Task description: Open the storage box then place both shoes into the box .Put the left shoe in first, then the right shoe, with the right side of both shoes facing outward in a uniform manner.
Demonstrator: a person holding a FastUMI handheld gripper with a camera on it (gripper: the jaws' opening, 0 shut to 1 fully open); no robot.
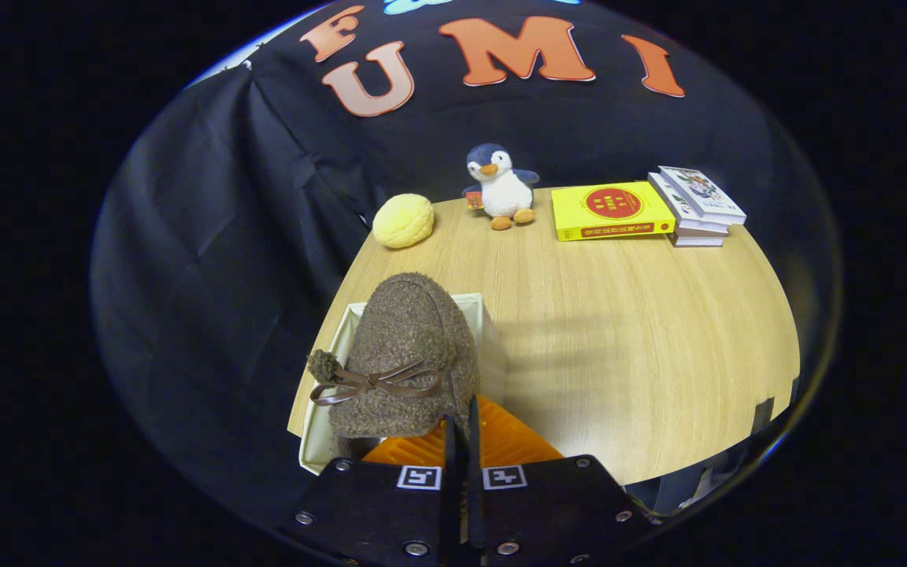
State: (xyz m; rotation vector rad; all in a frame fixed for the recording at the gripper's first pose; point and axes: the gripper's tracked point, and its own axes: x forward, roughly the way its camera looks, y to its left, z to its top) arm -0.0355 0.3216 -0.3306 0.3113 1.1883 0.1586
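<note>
Right up close, the claw point(461, 425) has its two fingers pinched nearly together on the back rim of a fuzzy brown fleece shoe with a thin brown leather bow point(402, 358). Shoe pokes forward beyond the fingers, over the open white storage box point(320, 409) on the light wooden table point(627, 346).

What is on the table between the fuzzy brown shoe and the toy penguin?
Nothing: in the gripper view, only bare wooden table lies between the fuzzy brown shoe and the plush penguin.

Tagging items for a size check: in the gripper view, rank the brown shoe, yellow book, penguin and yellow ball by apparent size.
1. Brown shoe, though nearest
2. Yellow book
3. Penguin
4. Yellow ball, close to the penguin
</note>
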